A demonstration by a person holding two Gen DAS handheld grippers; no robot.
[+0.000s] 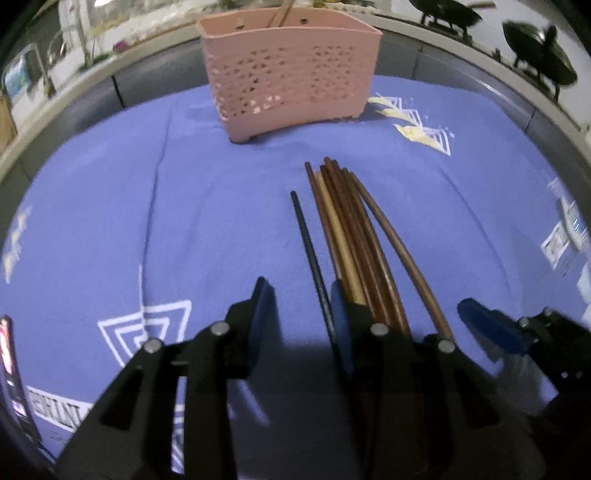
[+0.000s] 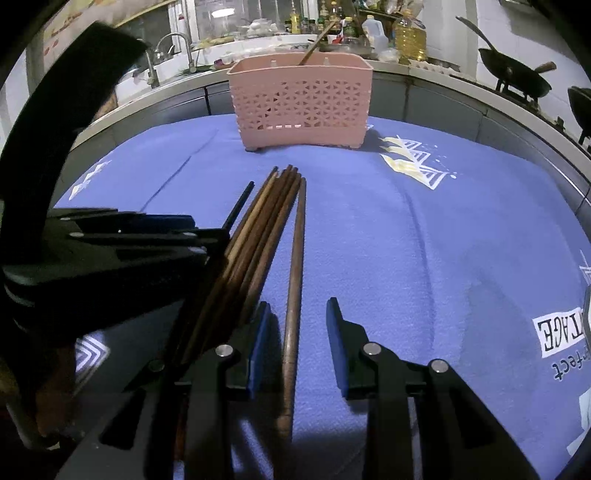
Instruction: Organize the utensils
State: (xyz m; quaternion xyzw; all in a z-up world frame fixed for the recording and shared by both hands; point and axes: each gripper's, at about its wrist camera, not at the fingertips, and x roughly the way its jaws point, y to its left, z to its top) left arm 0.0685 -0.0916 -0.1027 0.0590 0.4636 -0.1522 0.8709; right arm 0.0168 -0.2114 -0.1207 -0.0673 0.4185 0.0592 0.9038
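A pink perforated utensil basket [image 1: 291, 74] [image 2: 301, 101] stands at the far side of the blue cloth with one chopstick in it. Several brown chopsticks [image 1: 351, 236] [image 2: 258, 236] lie bundled on the cloth before it. A black chopstick [image 1: 308, 251] lies left of them, between the fingers of my open left gripper [image 1: 301, 317]. One brown chopstick [image 2: 293, 295] lies apart on the right, between the fingers of my open right gripper [image 2: 295, 336]. The left gripper shows in the right wrist view [image 2: 147, 229], and the right gripper's blue finger [image 1: 491, 328] in the left wrist view.
The blue printed cloth [image 1: 147, 221] [image 2: 443, 240] covers the table. Behind it runs a kitchen counter with a sink faucet [image 2: 173, 48], bottles [image 2: 406, 33] and woks [image 2: 513, 74] on a stove.
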